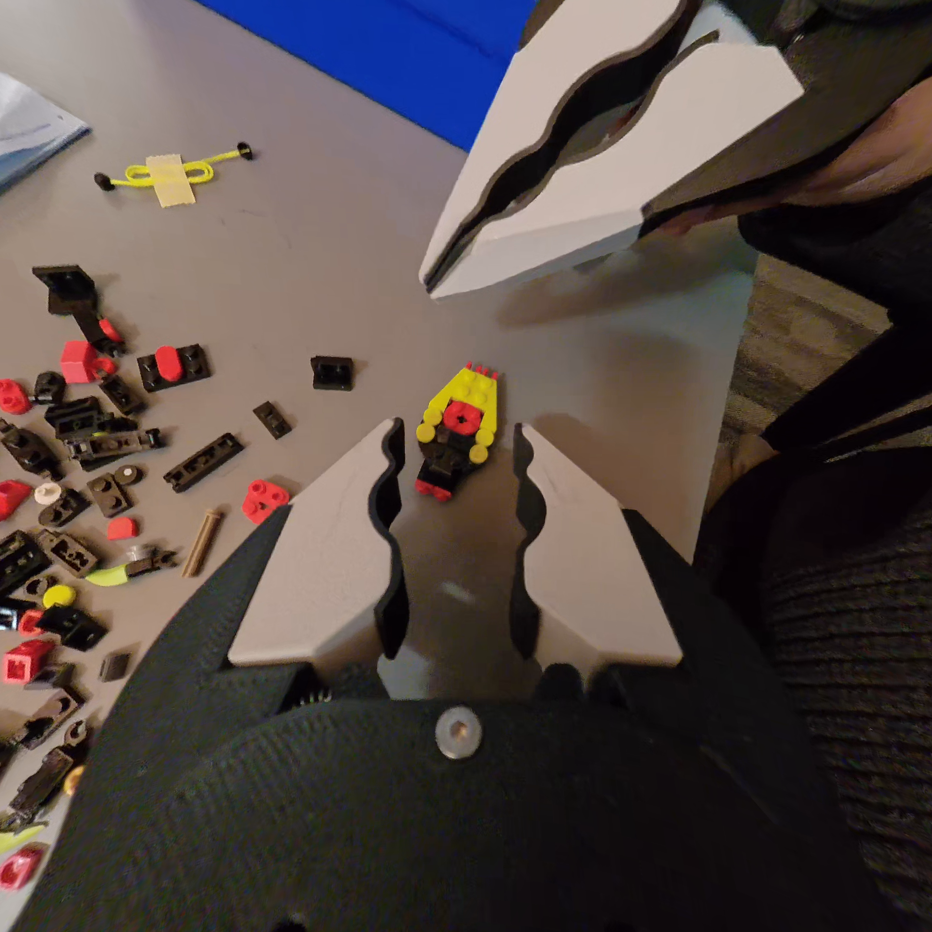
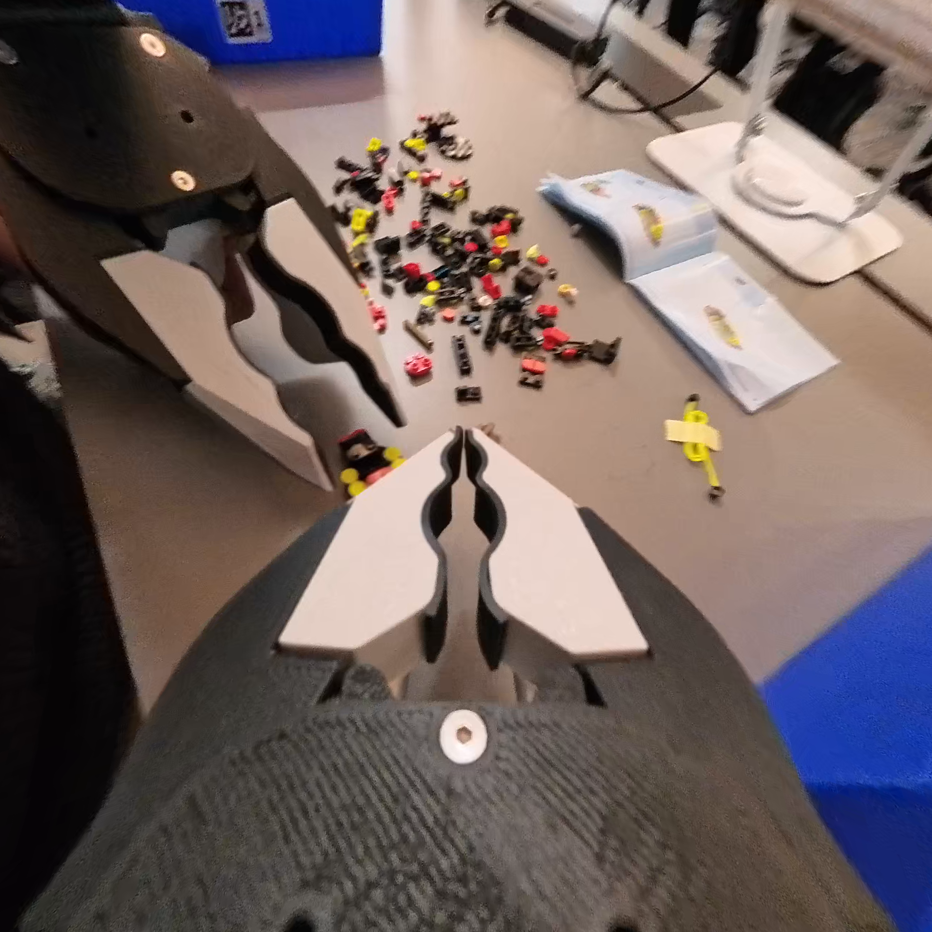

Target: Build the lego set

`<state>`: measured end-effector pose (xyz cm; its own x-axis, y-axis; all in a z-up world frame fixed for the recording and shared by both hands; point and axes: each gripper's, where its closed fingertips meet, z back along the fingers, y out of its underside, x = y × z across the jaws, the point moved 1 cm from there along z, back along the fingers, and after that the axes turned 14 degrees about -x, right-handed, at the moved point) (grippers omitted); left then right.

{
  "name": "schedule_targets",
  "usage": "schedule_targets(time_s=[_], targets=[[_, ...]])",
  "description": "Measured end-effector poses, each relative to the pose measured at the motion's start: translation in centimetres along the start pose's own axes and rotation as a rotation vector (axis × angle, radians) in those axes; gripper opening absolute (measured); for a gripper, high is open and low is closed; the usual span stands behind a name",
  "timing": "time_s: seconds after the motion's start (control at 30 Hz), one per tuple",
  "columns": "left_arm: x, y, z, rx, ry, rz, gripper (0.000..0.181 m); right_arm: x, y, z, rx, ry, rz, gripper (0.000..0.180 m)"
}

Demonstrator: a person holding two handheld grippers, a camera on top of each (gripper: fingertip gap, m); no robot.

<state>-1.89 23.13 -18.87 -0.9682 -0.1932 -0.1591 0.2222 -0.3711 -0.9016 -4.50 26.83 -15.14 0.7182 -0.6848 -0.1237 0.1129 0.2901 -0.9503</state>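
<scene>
A small built lego assembly (image 1: 456, 433) of yellow, red and black pieces lies on the grey table (image 1: 328, 242). My left gripper (image 1: 459, 427) is open, with its fingertips on either side of the near part of the assembly. My right gripper (image 2: 461, 432) is shut, and I see nothing between its tips. In the left wrist view it (image 1: 429, 282) hovers beyond the assembly. In the right wrist view the left gripper (image 2: 360, 451) straddles the assembly (image 2: 365, 456), which the right gripper's finger partly hides.
A heap of loose black, red and yellow pieces (image 1: 75, 479) (image 2: 454, 262) lies left of the assembly. There is an open instruction booklet (image 2: 681, 282), a yellow string with tape (image 1: 171, 176) (image 2: 693, 436), a white stand base (image 2: 776, 212) and a blue surface (image 1: 403, 55). The table edge (image 1: 726, 403) runs close on the right. The gap from one gripper's tips to the other's is roughly 6 centimeters.
</scene>
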Motion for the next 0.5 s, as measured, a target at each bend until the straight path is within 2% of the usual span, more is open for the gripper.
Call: schedule_targets(time_s=[0.2,0.27,0.3,0.4,0.47,0.5], targets=[[-0.2,-0.8,-0.2,-0.002,0.018,-0.046,0.052,-3.7,-4.7,4.2,-0.24,0.307,0.11,0.001],[0.4,-1.4,0.0,-0.011,0.006,-0.045,0.054,-3.7,-4.8,4.9,-0.257,0.333,0.099,0.012],[0.5,-1.8,0.2,-0.022,0.015,-0.04,0.048,-3.6,-4.4,5.0,-0.232,0.332,0.085,0.0],[1.2,-3.1,1.1,-0.074,0.011,-0.022,0.013,-2.9,-3.3,5.1,-0.174,0.316,0.05,0.0],[1.6,-3.9,1.8,-0.126,0.015,-0.019,0.0,-2.6,-3.6,5.6,-0.211,0.319,0.048,0.0],[1.8,-4.1,2.2,-0.143,0.012,-0.015,0.0,-2.6,-3.8,5.9,-0.233,0.327,0.037,0.017]])
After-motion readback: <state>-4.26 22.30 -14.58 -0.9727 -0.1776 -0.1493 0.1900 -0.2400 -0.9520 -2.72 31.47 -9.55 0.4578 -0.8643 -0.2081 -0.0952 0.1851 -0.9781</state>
